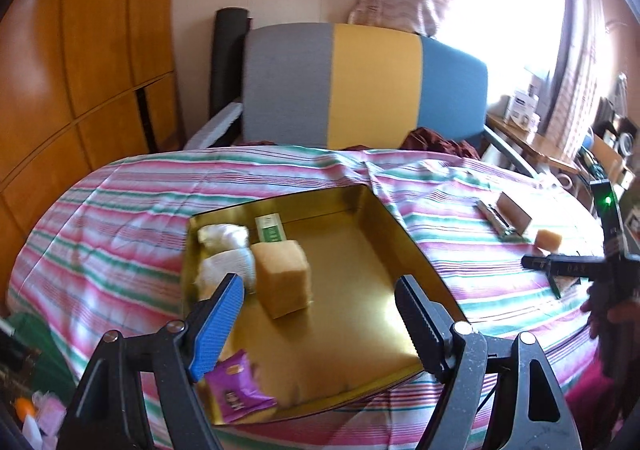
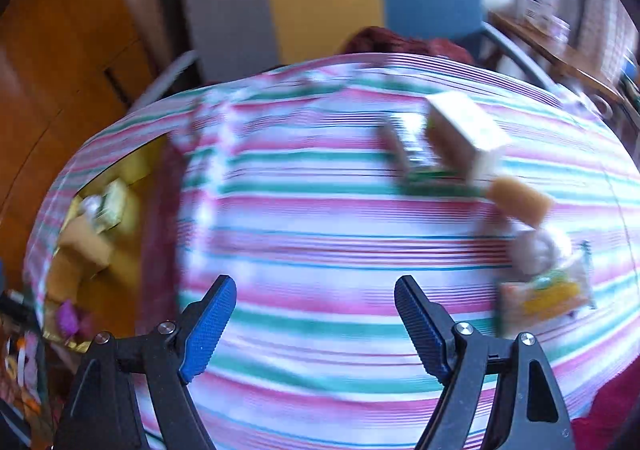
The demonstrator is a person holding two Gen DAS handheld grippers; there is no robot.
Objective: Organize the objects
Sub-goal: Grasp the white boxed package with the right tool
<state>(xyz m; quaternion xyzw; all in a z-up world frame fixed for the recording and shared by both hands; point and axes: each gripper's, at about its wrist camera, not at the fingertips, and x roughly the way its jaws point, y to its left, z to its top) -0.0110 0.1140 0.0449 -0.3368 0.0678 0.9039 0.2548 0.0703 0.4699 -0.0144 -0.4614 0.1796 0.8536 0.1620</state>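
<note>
- Left gripper point(image 1: 320, 308): fills the bottom of the left wrist view, both fingers point(image 1: 218, 324) reaching up from the lower edge. The jaws stand wide apart with nothing pinched between them, and it points downward.
- Right gripper point(image 2: 316, 314): fills the bottom of the right wrist view, fingers point(image 2: 208, 324) spread wide, nothing between them. It tilts steeply down; the view is smeared with blur.
- The right gripper also shows at the right edge of the left wrist view as a dark body with a green light, a hand point(image 1: 612, 314) wrapped around it at lower right.
</note>
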